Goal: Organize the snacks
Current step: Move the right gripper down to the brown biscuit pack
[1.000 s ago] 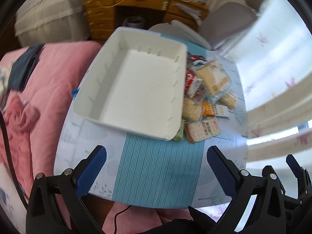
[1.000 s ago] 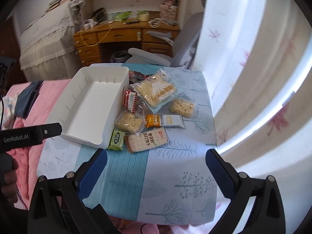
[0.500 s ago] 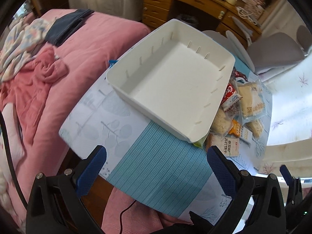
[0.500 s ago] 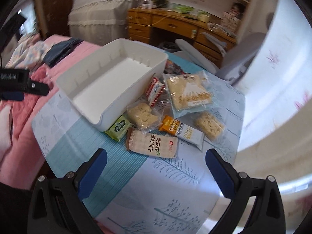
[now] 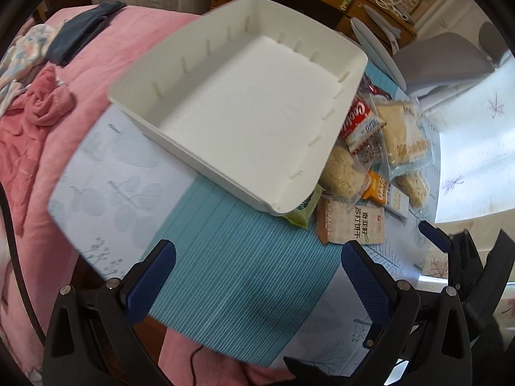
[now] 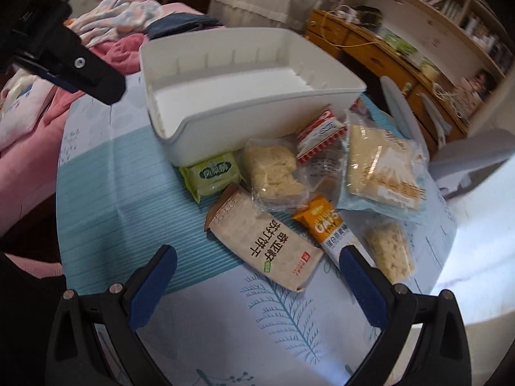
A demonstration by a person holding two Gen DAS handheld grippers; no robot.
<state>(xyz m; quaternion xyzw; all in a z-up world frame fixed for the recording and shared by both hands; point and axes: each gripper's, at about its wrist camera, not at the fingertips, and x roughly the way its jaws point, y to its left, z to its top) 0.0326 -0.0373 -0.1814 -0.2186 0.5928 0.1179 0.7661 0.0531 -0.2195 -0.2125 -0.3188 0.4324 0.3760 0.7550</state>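
An empty white bin (image 5: 244,109) (image 6: 244,74) sits on the blue-and-white tablecloth (image 5: 231,276). Several snack packs lie beside it: a beige cracker pack (image 6: 264,241) (image 5: 351,222), a green pack (image 6: 212,175), an orange oats bar (image 6: 328,225), a red cookie pack (image 6: 322,135), clear bags of puffed rice cakes (image 6: 273,167) and a big pale-blue bag (image 6: 383,170). My right gripper (image 6: 257,267) is open, low over the table just in front of the cracker pack. My left gripper (image 5: 257,267) is open over the bare cloth, near the bin's front corner.
A pink quilt with clothes (image 5: 35,109) lies left of the table. A wooden desk (image 6: 370,51) and a grey chair (image 5: 450,61) stand behind it. The left gripper's body (image 6: 64,64) shows at the upper left of the right wrist view.
Both grippers have come lower and closer to the table. The right one has swung toward the snack pile, with the cracker pack now near its fingers. Both jaws stay open.
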